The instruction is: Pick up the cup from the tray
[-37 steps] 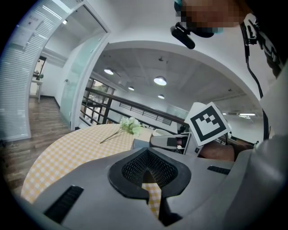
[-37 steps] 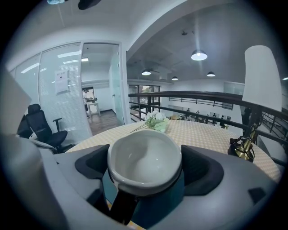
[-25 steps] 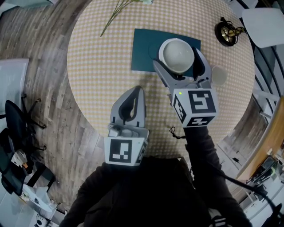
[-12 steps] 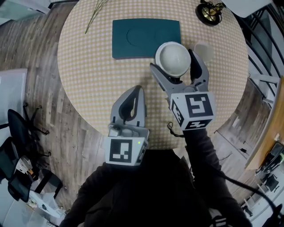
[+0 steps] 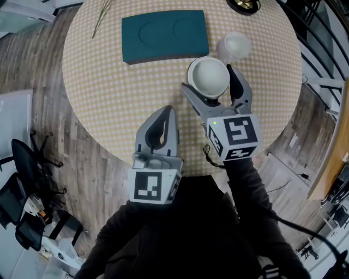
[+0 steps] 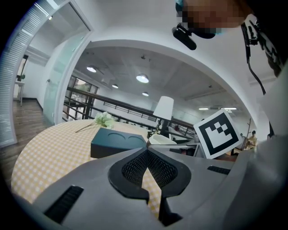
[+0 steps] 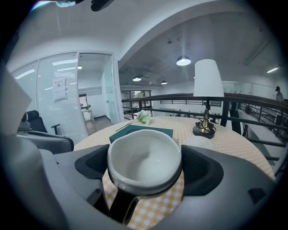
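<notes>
My right gripper [image 5: 212,87] is shut on a white cup [image 5: 208,76], held above the checked table on the near side of the dark teal tray [image 5: 163,35]. In the right gripper view the empty cup [image 7: 144,161] sits squeezed between both pads, rim up. The tray [image 7: 143,132] lies beyond it with two round recesses, both bare. My left gripper [image 5: 161,117] hovers at the table's near edge, shut with nothing between its fingers [image 6: 148,167]. The tray [image 6: 116,143] shows ahead of it in the left gripper view.
A second white cup [image 5: 233,46] stands on the table right of the tray. A brass lamp base [image 7: 204,127] sits at the far right, a flower stem [image 5: 101,12] at the far left. The round table [image 5: 98,92] drops to wood floor; a chair [image 5: 22,163] stands left.
My right gripper has carried the white cup off the tray and toward me; the tray's recess is now bare. The left gripper has stayed where it was.
</notes>
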A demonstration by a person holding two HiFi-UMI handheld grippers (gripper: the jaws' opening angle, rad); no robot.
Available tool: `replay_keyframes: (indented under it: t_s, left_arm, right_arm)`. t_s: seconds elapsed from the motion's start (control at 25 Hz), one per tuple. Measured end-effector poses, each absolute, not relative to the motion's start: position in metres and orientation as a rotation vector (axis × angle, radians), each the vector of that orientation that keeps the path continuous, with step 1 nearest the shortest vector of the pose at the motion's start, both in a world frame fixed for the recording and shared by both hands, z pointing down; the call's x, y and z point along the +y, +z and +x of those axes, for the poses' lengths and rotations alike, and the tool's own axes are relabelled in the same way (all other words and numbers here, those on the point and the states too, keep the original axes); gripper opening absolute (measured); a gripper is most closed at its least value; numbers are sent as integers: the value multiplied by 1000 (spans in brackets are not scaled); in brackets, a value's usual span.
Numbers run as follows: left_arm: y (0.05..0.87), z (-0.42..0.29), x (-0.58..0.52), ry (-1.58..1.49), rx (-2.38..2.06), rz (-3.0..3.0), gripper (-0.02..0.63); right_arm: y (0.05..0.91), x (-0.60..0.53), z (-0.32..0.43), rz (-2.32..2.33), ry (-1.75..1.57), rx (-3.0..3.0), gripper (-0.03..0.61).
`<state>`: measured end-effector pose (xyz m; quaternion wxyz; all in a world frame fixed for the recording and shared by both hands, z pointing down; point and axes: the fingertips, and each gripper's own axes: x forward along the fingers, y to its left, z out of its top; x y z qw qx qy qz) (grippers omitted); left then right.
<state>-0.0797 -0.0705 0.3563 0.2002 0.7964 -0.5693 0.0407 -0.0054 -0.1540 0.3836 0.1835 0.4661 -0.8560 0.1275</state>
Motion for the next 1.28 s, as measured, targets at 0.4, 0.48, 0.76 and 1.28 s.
replay_keyframes:
  t_s: [0.4, 0.48, 0.76, 1.28]
  left_arm:
    - [374, -79, -78, 168, -1576, 2201, 5]
    - [376, -79, -80, 174, -1572, 2198, 5]
    - [383, -77, -85, 192, -1564, 2192, 5]
    - [387, -74, -86, 201, -1565, 2187, 5]
  right_arm:
    - [415, -155, -3, 1279, 406, -2386, 439]
    - [421, -154, -3, 1275, 412, -2377, 439]
    - [434, -154, 0, 1269, 416, -2370, 439]
    - [455, -146, 2, 1251, 406, -2367, 439]
